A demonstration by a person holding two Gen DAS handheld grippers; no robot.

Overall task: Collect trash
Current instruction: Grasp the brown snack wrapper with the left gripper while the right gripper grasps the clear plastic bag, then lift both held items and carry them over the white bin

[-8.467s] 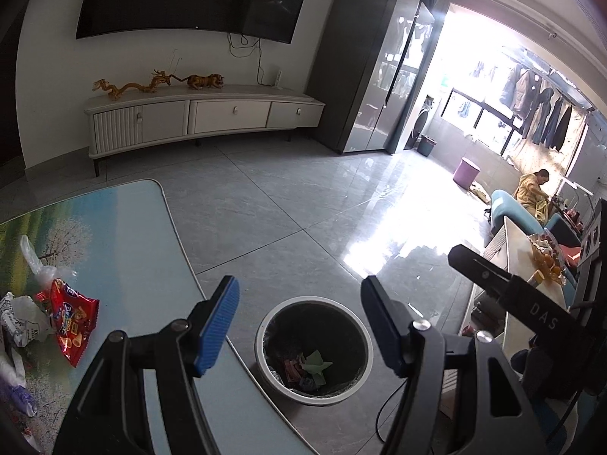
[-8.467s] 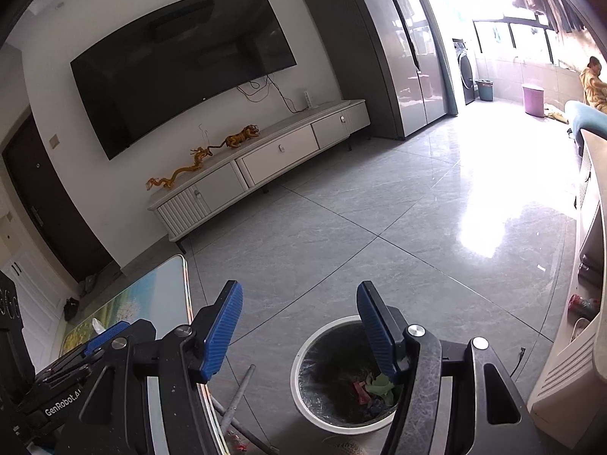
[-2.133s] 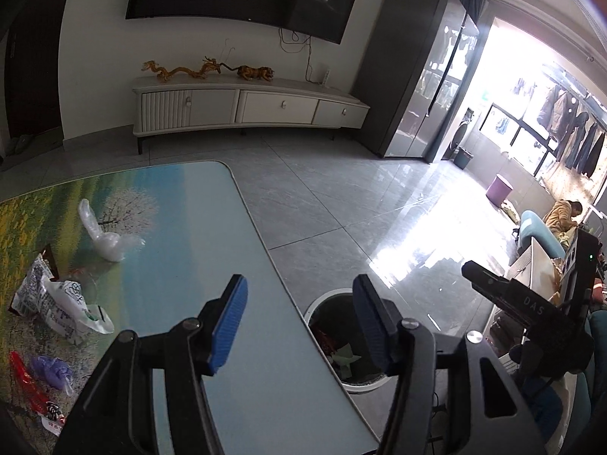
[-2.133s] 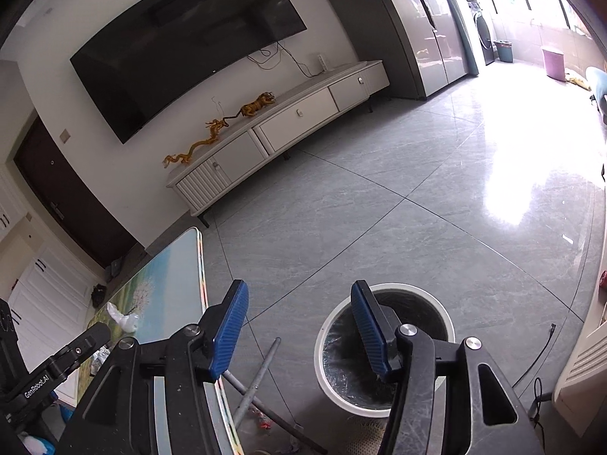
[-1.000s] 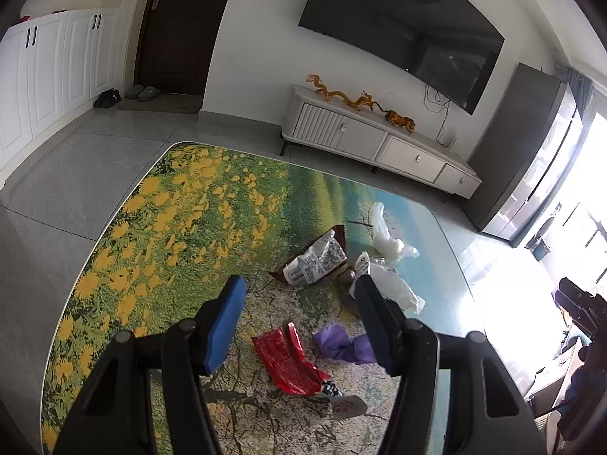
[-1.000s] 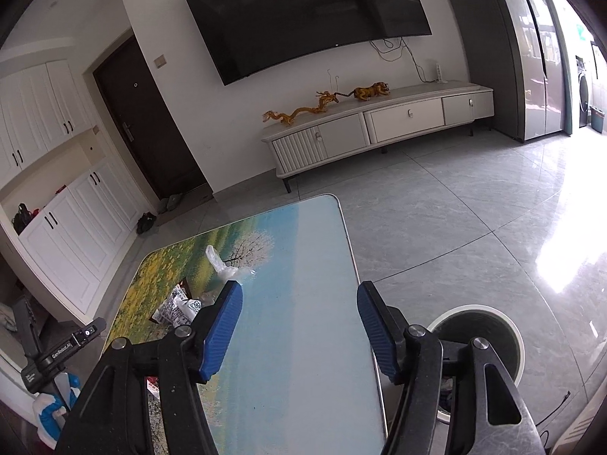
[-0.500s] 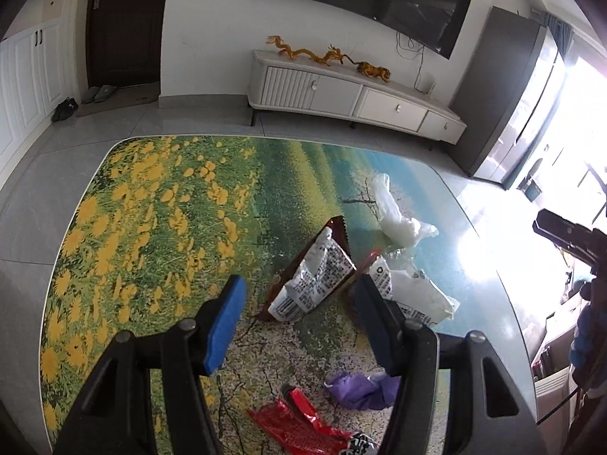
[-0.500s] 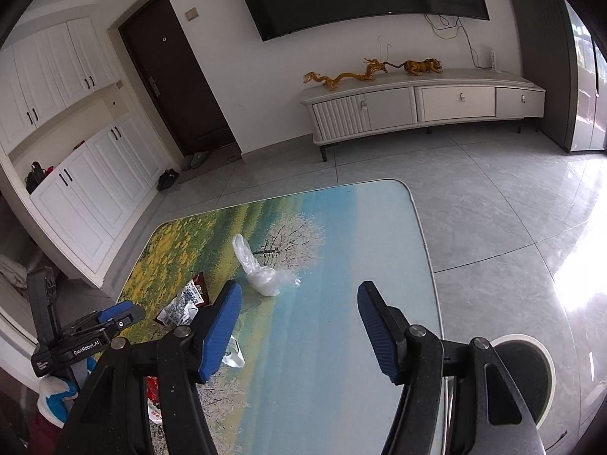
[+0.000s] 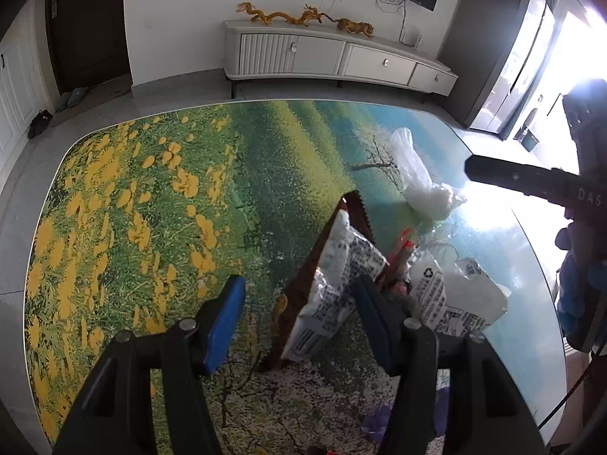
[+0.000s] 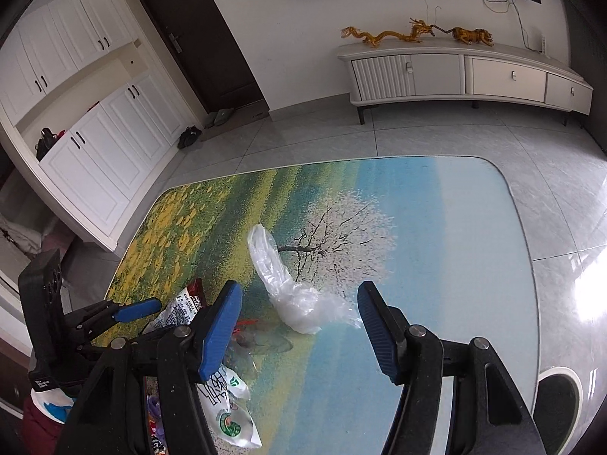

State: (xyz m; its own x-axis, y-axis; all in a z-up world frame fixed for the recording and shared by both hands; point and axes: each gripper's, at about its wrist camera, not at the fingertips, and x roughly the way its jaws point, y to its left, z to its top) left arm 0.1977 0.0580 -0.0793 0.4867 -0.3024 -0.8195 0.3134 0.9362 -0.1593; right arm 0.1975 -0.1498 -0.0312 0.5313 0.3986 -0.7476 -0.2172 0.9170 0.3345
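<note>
My left gripper (image 9: 299,322) is open and empty, low over a brown-and-white snack wrapper (image 9: 334,276) that lies between its fingers on the picture-printed table (image 9: 151,189). A white printed packet (image 9: 455,295) lies just right of it, and a clear plastic bag (image 9: 421,185) farther off. My right gripper (image 10: 299,326) is open and empty, with the clear plastic bag (image 10: 292,288) between its fingers. The left gripper (image 10: 129,313) shows in the right wrist view over the snack wrapper (image 10: 178,307). A white and green packet (image 10: 227,413) lies near the bottom. The bin (image 10: 557,402) stands on the floor at lower right.
A purple scrap (image 9: 379,421) lies behind my left fingers. A white TV cabinet (image 9: 334,60) stands against the far wall, white cupboards (image 10: 87,121) and a dark door (image 10: 201,34) at left. The right gripper (image 9: 531,185) reaches in over the table's right edge.
Both grippers have swung from the bin to the table and come lower. The left has closed in on the snack wrapper, the right on the clear plastic bag. Both stay open.
</note>
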